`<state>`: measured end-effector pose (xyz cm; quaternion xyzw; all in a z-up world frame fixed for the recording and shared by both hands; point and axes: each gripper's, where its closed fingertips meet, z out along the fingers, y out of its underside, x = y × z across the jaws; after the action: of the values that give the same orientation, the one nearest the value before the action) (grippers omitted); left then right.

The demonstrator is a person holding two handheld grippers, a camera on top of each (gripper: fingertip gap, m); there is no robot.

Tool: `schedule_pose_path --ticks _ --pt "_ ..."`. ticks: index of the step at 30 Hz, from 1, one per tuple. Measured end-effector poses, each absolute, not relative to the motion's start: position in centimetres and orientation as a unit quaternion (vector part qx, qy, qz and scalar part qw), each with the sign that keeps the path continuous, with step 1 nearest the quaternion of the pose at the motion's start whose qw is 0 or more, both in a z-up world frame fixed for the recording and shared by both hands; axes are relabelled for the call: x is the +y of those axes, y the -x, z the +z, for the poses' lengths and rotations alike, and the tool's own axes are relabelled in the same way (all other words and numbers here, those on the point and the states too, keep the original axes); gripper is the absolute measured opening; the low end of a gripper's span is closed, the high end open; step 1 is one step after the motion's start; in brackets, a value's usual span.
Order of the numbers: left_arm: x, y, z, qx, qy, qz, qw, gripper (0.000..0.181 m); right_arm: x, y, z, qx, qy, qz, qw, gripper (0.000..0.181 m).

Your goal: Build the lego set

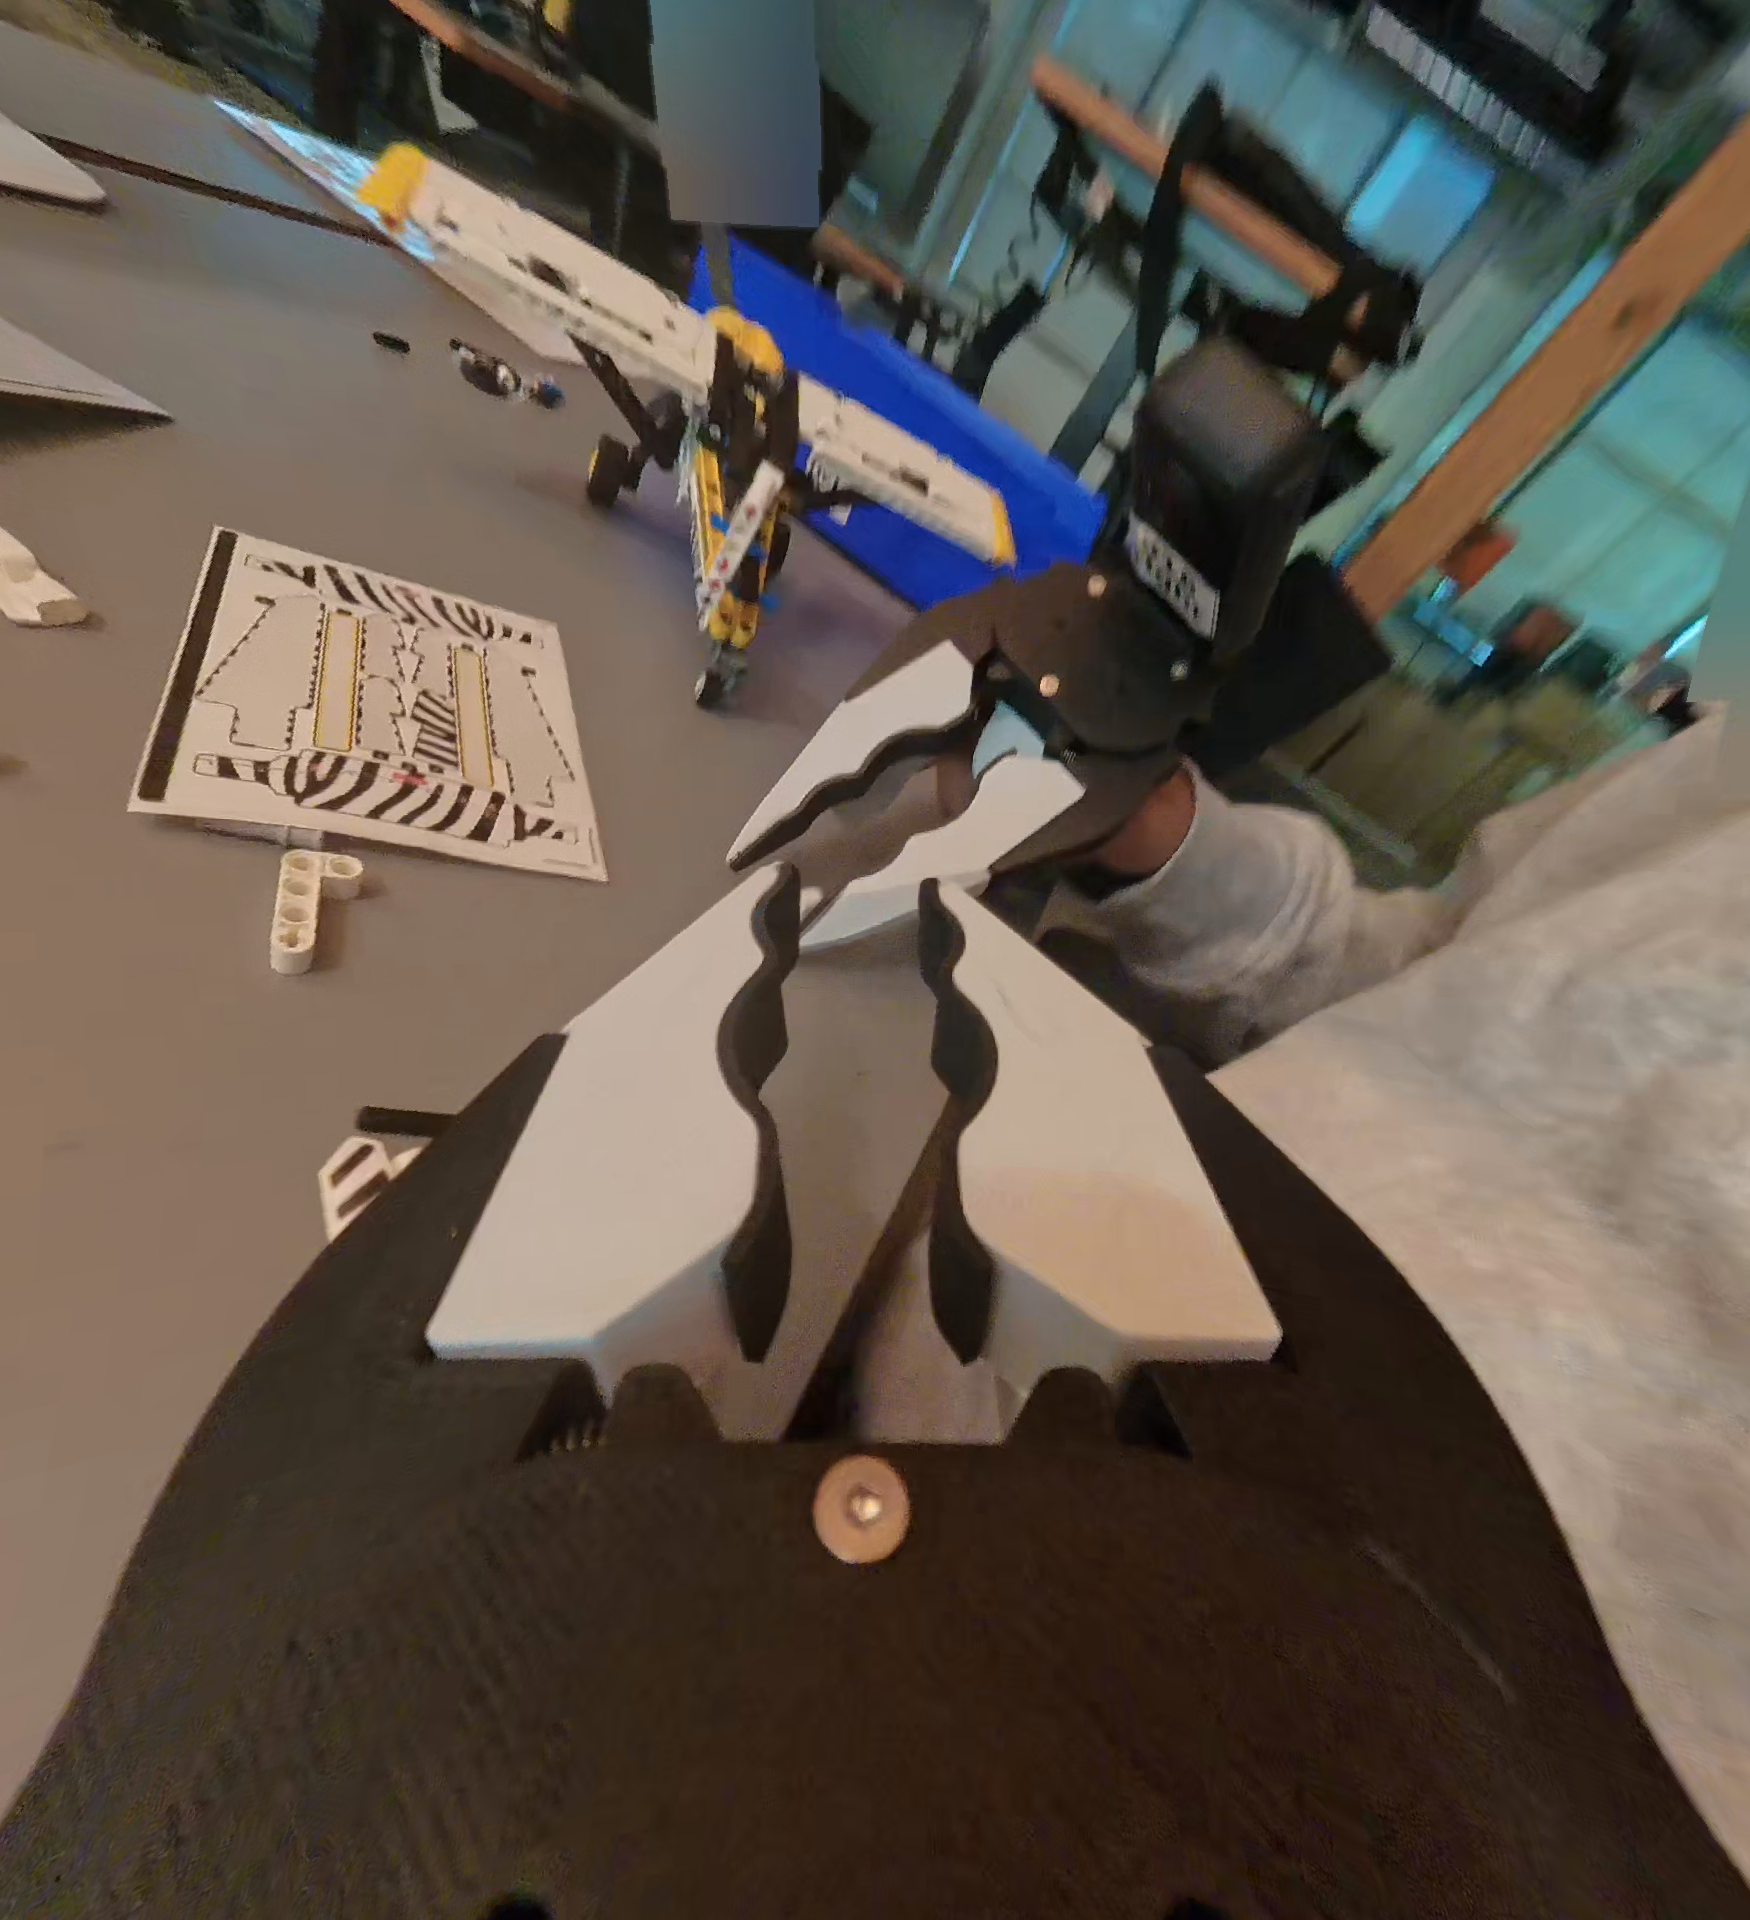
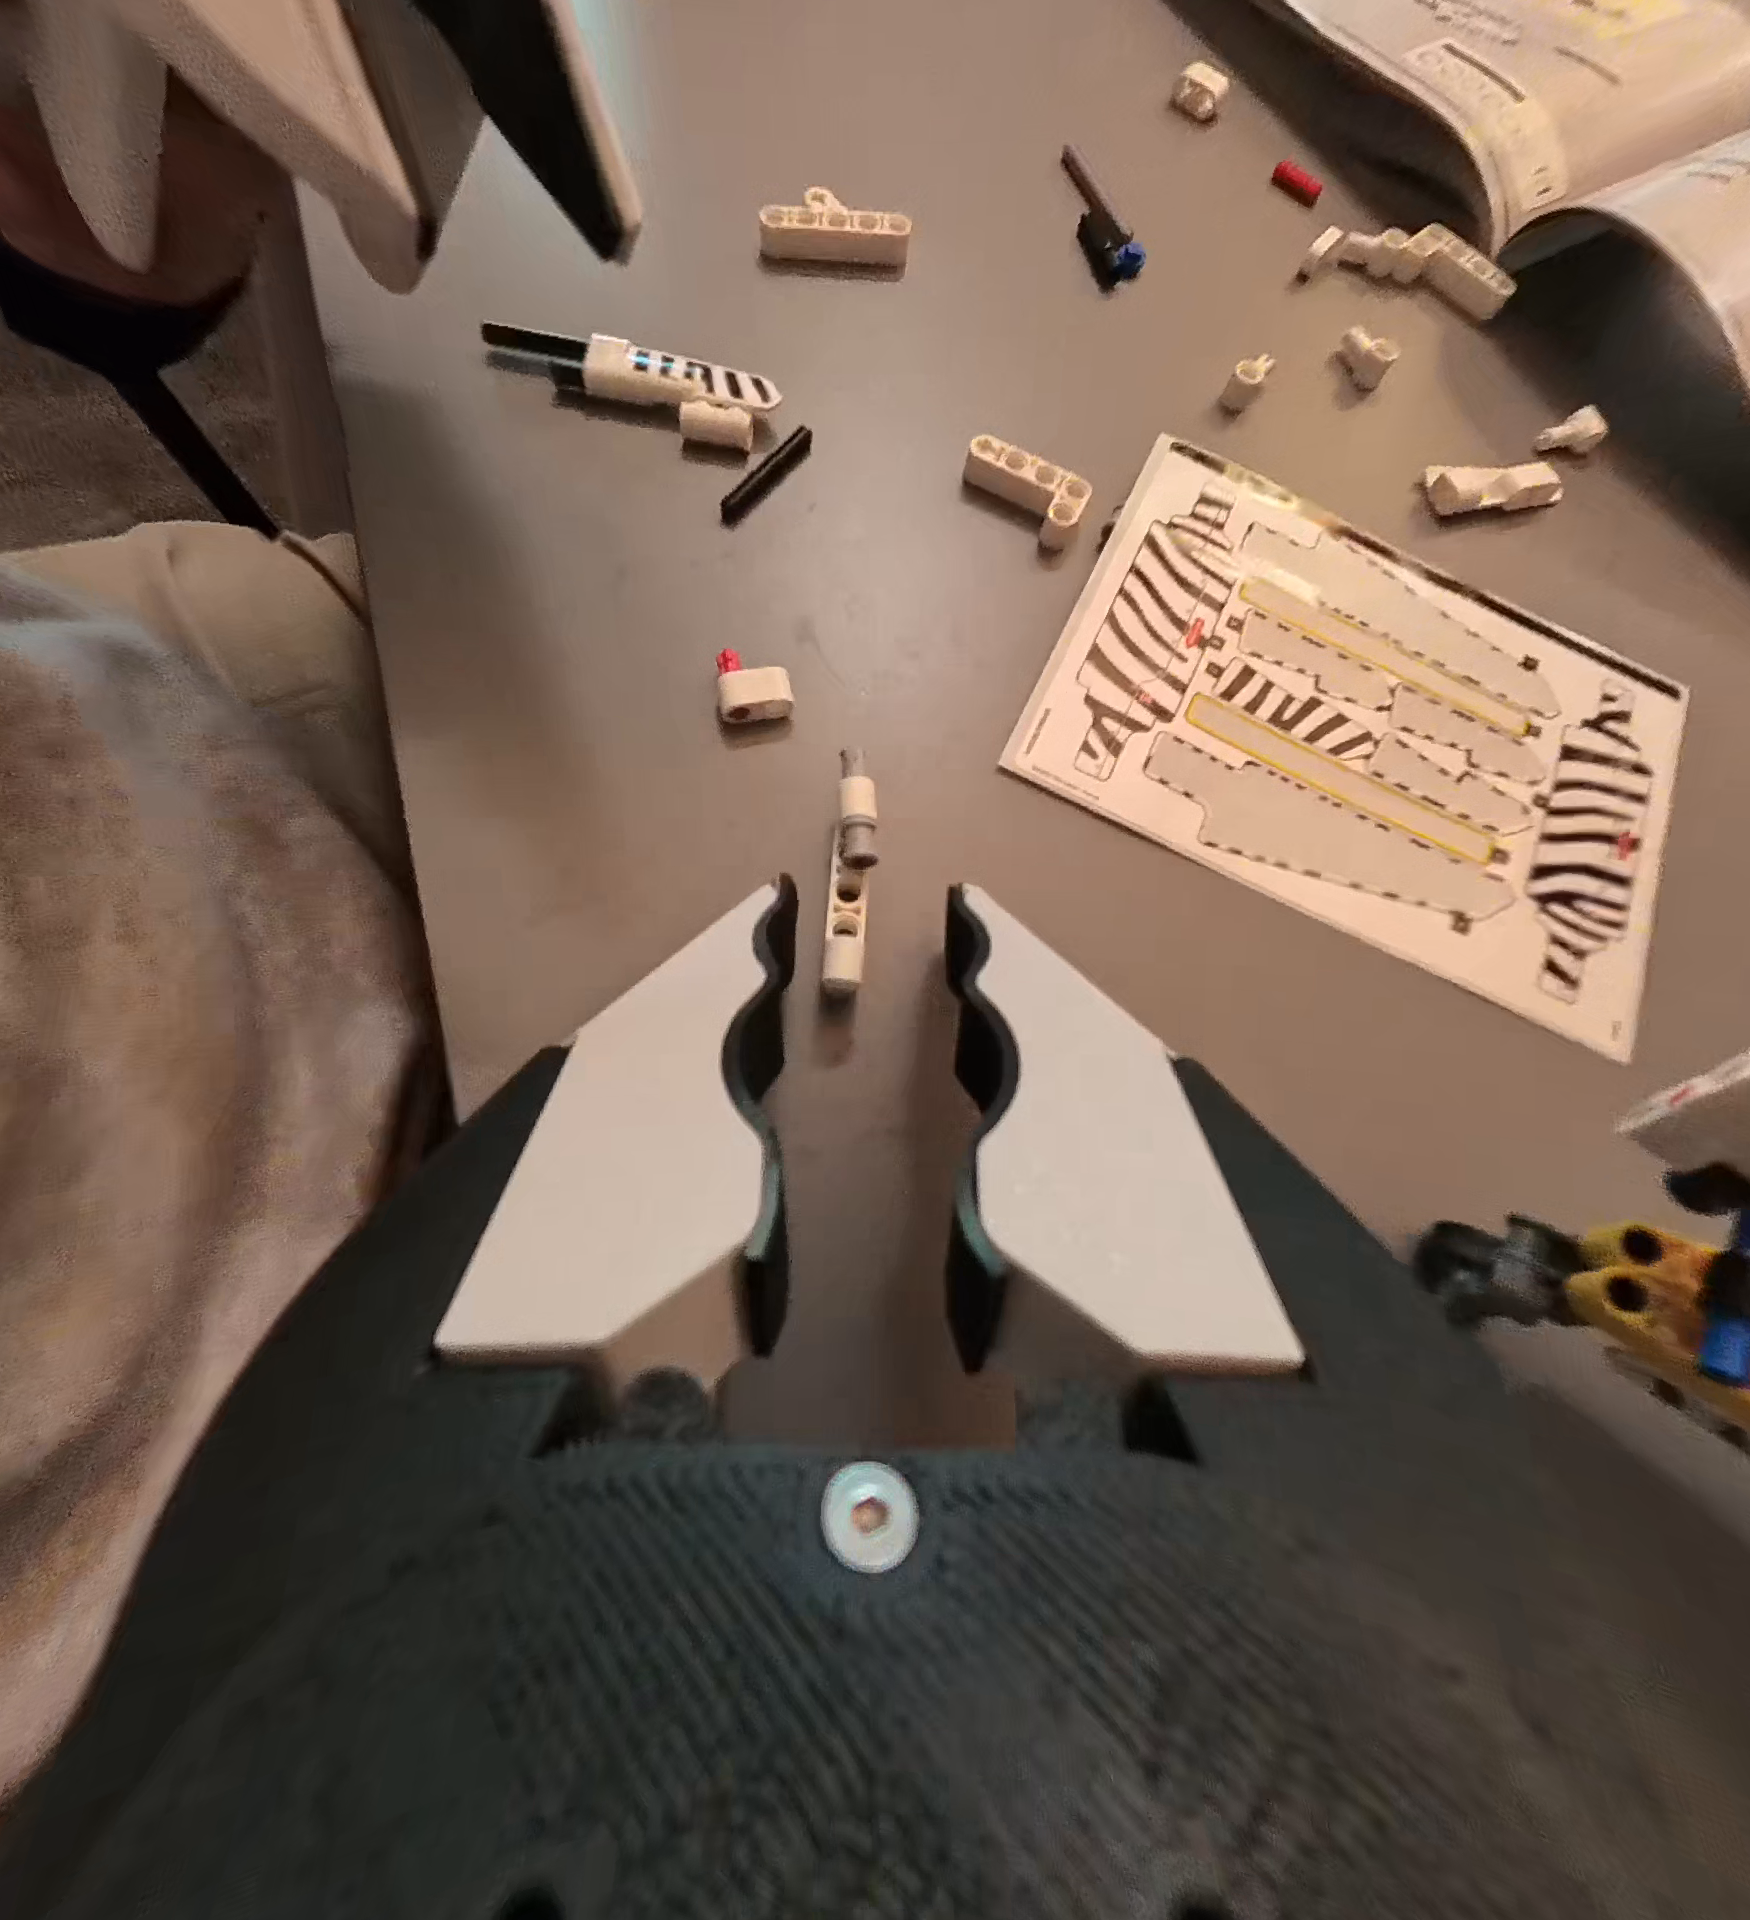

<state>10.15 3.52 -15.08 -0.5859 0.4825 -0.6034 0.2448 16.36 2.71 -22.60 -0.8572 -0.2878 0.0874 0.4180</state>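
The right claw [image 2: 866, 904] hangs open over the grey table [image 2: 559, 623], a small white beam [image 2: 843, 930] lying between its fingertips, a pin piece [image 2: 858, 805] at the beam's far end. The left claw [image 1: 858, 883], also open and empty, sits near the right claw's tips. Farther out lie the striped sticker sheet [image 2: 1359, 727], loose white beams and black axles, then the yellow-and-white plane model [image 1: 736, 457] standing on its wheels.

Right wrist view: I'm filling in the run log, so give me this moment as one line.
right gripper: open, over white beam | left gripper: open, empty | beam: on table | plane model: untouched
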Motion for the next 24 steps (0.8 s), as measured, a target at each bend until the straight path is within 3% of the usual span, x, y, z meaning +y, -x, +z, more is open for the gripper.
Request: schedule_pose_path --ticks 5,7,13,17,24 --pt "3.5 -11.3 -17.5 0.577 0.559 -0.530 0.273 0.020 2.8 -16.6 -23.0 -0.287 0.860 0.062 0.418 0.028" --pt "2.6 -11.8 -17.1 0.593 0.538 -0.547 0.242 0.022 2.7 -16.4 -23.0 -0.296 0.857 0.060 0.419 0.023" --pt "2.9 -14.6 -19.7 0.670 0.544 -0.458 0.216 0.044 1.7 -16.0 -23.0 -0.314 0.850 0.067 0.417 0.019" --pt "2.5 -15.6 -22.2 0.738 0.522 -0.374 0.208 0.039 1.3 -15.9 -23.1 -0.311 0.854 0.091 0.408 0.013" --pt "1.5 -15.2 -23.4 0.763 0.510 -0.369 0.147 0.007 1.1 -15.8 -23.3 -0.288 0.864 0.155 0.384 0.007"
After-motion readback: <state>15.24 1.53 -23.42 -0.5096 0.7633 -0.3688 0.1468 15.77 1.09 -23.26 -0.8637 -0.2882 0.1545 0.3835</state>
